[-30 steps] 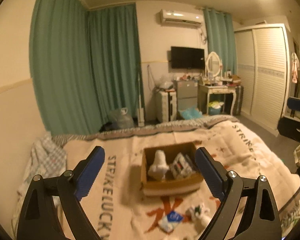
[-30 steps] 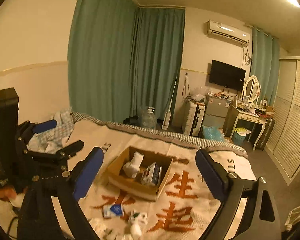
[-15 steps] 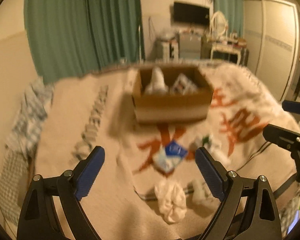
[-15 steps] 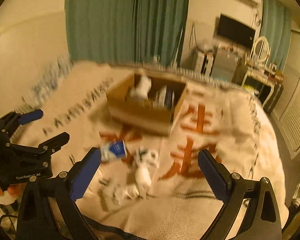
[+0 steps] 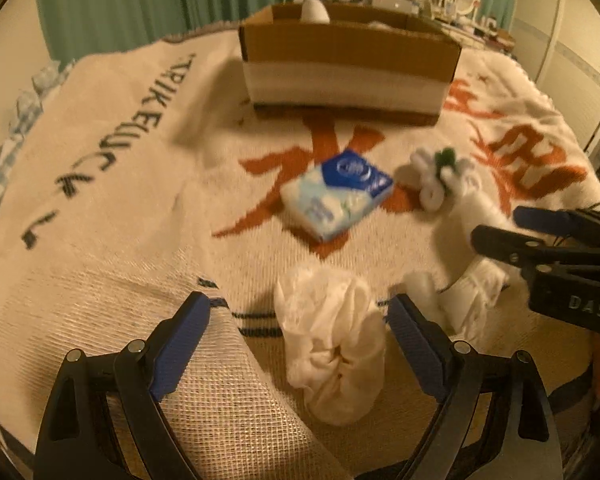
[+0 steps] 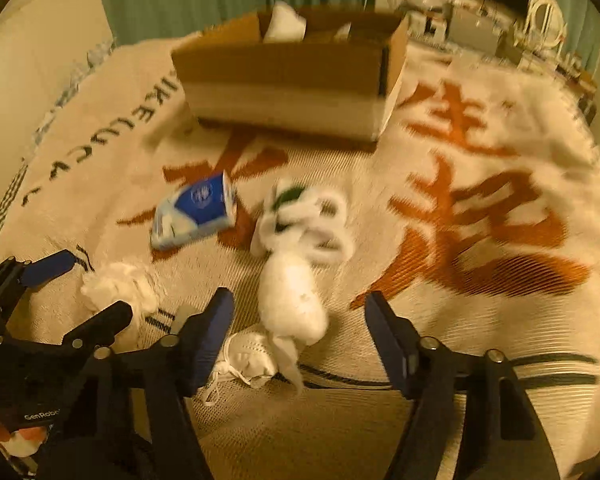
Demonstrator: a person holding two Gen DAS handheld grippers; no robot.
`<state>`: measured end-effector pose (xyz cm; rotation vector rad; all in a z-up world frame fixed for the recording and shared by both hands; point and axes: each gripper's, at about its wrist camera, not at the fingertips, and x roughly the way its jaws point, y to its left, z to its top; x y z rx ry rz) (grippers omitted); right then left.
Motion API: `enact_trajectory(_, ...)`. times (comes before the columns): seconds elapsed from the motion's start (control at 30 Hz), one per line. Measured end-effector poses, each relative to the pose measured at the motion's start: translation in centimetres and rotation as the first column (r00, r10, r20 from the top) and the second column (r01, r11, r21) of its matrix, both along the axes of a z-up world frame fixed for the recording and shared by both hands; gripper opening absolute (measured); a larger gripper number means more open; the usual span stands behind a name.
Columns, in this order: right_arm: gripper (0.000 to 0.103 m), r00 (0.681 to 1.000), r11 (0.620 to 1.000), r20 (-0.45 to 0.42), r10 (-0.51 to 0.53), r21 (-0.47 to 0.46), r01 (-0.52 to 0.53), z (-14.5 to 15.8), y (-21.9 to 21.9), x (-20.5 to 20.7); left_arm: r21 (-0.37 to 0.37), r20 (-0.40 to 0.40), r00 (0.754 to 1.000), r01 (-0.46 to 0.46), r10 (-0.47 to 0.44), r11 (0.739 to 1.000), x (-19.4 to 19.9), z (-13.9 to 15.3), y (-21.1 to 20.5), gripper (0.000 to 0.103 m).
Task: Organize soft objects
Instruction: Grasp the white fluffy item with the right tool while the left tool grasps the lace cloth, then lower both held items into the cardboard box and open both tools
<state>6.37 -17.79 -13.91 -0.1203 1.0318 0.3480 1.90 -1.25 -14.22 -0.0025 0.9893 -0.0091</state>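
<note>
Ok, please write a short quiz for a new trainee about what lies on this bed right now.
1. True or false: the tissue pack lies inside the cardboard box.
2. Which item sits between the left tool fingers: (a) crumpled white cloth, (b) face mask, (c) tissue pack?
3. Fill in: the right tool pads are ____ the white plush toy.

Key: 1 false; 2 a; 3 not touching.
</note>
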Motion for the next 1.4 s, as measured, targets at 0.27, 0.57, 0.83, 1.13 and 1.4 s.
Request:
enact_trajectory(0.27, 0.031, 1.0, 0.999, -0.02, -0.012, 0.046, 0.013, -1.1, -0.5, 0.4, 0.011, -0.041, 0.997, 0.058, -0.057, 0.998, -0.3, -1.1, -0.9, 0.063)
enact_trajectory(0.57, 0.027, 0.998, 0.995, 0.053, -0.038, 0.091, 0.033, 1.0, -1.3, -1.4, -0.028, -0.067, 0.988, 0.141, -0.142, 0.99, -1.0, -1.3, -1.9, 0.03)
enact_trajectory(0.83, 0.027, 0.994, 0.991, 0.098, -0.044, 0.129, 0.031, 3.3, -1.6, -4.2, -0.032, 0.015, 0.986, 0.164, -0.164, 0.986, -2.5, 1.6, -1.9, 0.03)
enact_trajectory(1.13, 0.027, 0.972, 0.992, 0.231, -0.033, 0.129, 0.003, 9.0, -1.6, -6.4, -0.006, 0.17, 0.974, 0.15, -0.147, 0.989, -2.9, 7.6, -1.7, 0.03)
enact_trajectory(1.4, 0.027, 0.932, 0.991, 0.362, -0.011, 0.131, -0.039, 15.6, -1.3, -5.4, 0.024, 0.314, 0.934, 0.171, -0.17, 0.985, -0.2, 14.4, -1.6, 0.03)
